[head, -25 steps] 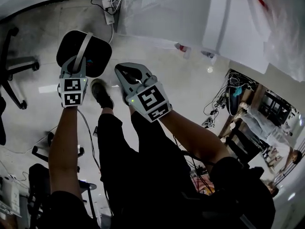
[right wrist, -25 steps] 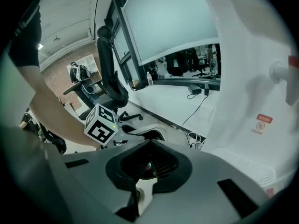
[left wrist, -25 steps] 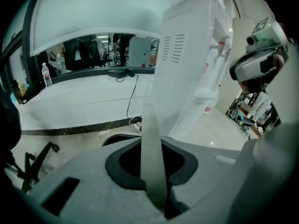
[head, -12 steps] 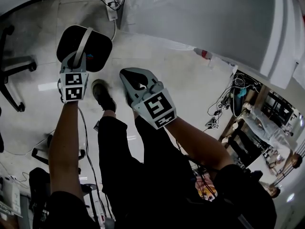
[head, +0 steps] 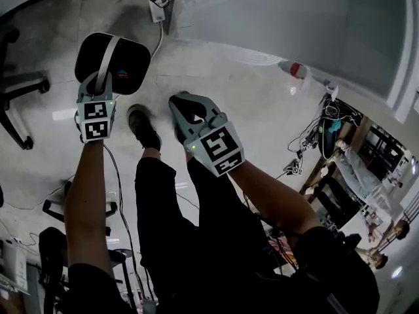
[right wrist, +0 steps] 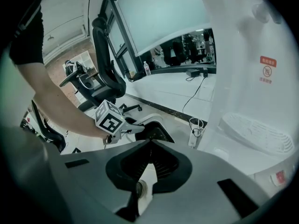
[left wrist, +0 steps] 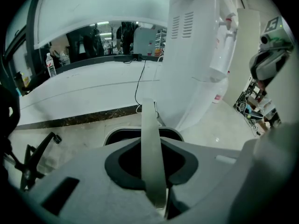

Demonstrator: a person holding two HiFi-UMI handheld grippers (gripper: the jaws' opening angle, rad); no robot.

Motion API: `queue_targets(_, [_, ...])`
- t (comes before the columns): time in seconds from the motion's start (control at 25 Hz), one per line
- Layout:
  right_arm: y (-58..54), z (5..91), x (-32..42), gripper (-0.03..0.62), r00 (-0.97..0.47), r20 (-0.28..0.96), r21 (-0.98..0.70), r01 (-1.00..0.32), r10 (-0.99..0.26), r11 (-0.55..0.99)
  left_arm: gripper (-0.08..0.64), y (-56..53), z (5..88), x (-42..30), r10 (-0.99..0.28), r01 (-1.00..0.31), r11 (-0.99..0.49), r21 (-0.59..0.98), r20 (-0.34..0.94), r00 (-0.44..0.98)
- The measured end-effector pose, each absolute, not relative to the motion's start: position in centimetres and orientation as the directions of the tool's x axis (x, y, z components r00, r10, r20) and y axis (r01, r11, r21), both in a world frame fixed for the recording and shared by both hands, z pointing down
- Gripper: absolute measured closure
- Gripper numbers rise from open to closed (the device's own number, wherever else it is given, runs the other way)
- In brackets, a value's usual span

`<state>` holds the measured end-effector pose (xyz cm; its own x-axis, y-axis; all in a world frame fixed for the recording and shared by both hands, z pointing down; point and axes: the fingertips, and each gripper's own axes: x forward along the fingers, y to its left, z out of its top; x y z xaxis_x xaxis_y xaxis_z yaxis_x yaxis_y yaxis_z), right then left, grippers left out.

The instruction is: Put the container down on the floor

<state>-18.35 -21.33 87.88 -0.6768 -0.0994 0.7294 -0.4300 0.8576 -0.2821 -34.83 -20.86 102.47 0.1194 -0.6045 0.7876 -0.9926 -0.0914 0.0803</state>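
Observation:
The container is a black bin with a grey strap handle. It hangs just above the pale floor at the upper left of the head view. My left gripper is shut on that handle. In the left gripper view the handle runs up between the jaws, with the bin's rim beyond. These jaws have just been opening a little, and the handle is still between them. My right gripper hangs beside the bin, shut and holding nothing. The right gripper view shows its tips together.
The person's shoe stands on the floor between the two grippers. A large white appliance rises at the right, with a bottle at its foot. A power strip lies behind the bin. An office chair base is at the left.
Both grippers have sunk toward the floor, and the bin has gone down with the left one. The right gripper stays beside it, still empty.

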Motion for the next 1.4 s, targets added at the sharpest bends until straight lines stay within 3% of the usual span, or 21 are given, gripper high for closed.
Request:
queue_targets(0.28, [-20.2,87.6,-19.2,0.588,-0.686,0.722,-0.290,-0.415,-0.087,0.863,0.492,-20.8,102.7,-35.1,-0.603,-0.996,-0.069,0.061,0.793,0.090])
queue_targets(0.4, [-19.6,87.5,-19.3,0.586,-0.689,0.721,-0.297,-0.408,-0.078,0.863,0.446,-20.4,102.7,-35.0,-0.594,-0.996,-0.064,0.062,0.800,0.088])
queue_targets(0.8, [-18.7,87.1,-19.1,0.587,-0.689,0.722,-0.304,-0.405,-0.069,0.862,0.399,-18.2,102.0,-35.6,-0.576,-0.997,-0.039,0.070,0.813,0.080])
queue_targets(1.4, [-19.2,81.2,-17.8,0.586,-0.700,0.709,-0.291,-0.406,-0.090,0.866,0.370,-15.6,93.3,-36.0,-0.612,-0.998,-0.002,0.066,0.789,0.054])
